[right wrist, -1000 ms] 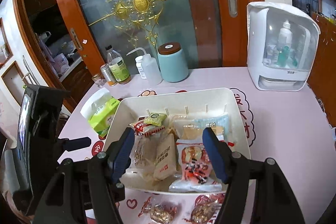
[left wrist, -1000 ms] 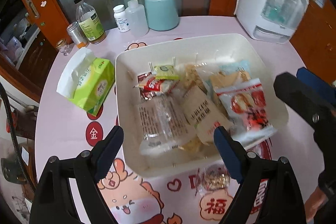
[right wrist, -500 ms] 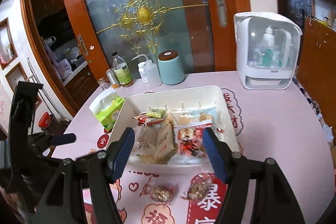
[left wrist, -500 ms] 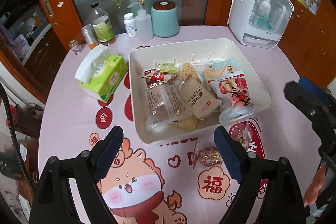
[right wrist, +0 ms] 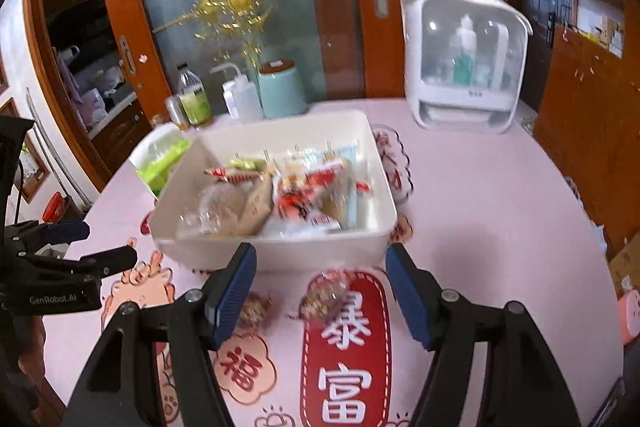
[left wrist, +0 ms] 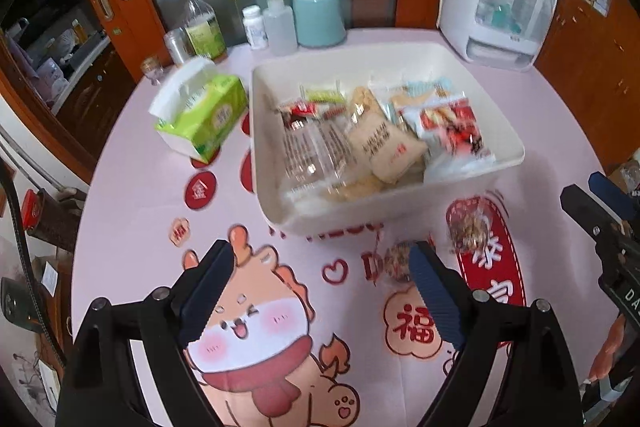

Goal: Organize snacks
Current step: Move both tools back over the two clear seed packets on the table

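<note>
My left tongs (left wrist: 316, 291) and right tongs (right wrist: 320, 291) both gape wide and empty above the desk (right wrist: 500, 207). The bin (left wrist: 400, 215) holds most snack packets. Two wrapped sweets (right wrist: 326, 297) lie on the desk just before it, one between my right tongs' tips.

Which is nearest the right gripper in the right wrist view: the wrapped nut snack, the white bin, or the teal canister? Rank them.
From the open right gripper:
1. Wrapped nut snack, on the table between its fingers.
2. White bin, just beyond.
3. Teal canister, far back by the door.
</note>
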Available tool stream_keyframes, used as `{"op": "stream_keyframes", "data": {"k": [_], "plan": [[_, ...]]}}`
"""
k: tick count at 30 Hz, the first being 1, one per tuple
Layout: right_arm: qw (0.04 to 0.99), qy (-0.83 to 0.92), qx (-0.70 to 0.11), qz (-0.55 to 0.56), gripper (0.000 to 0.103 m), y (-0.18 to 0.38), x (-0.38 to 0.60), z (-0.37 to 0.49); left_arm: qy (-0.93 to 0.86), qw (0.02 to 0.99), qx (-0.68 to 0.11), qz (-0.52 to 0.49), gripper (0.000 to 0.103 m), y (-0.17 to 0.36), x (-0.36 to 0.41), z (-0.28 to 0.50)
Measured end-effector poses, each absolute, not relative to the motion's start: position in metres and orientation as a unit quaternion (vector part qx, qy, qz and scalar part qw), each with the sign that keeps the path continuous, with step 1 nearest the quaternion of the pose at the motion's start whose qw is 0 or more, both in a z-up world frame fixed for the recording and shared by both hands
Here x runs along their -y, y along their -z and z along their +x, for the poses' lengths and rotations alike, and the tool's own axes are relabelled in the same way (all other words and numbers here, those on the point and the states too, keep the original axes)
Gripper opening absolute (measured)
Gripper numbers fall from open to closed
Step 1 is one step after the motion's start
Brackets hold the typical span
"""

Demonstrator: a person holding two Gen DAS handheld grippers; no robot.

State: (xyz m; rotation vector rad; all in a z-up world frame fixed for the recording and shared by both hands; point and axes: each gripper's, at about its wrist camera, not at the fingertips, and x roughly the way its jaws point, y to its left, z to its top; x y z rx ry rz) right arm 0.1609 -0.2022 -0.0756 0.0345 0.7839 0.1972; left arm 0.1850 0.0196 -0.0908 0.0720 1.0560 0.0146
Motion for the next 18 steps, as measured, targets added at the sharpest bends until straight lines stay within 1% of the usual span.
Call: {"op": "stream_keyframes", "data": {"k": [10, 18], "plan": [[0.896, -0.081, -0.436, 0.016, 0.068, 0.12, 0.216, 0.16, 0.0, 0.84, -0.541, 0.032, 0.088, 0.141, -0.004, 0.183], [0.877, -0.084, -0.472, 0.031, 0.068, 0.15, 0.237, 0.173, -0.006, 0.826, -0.564, 0.013, 0.088, 0.167, -0.006, 0.192]]}}
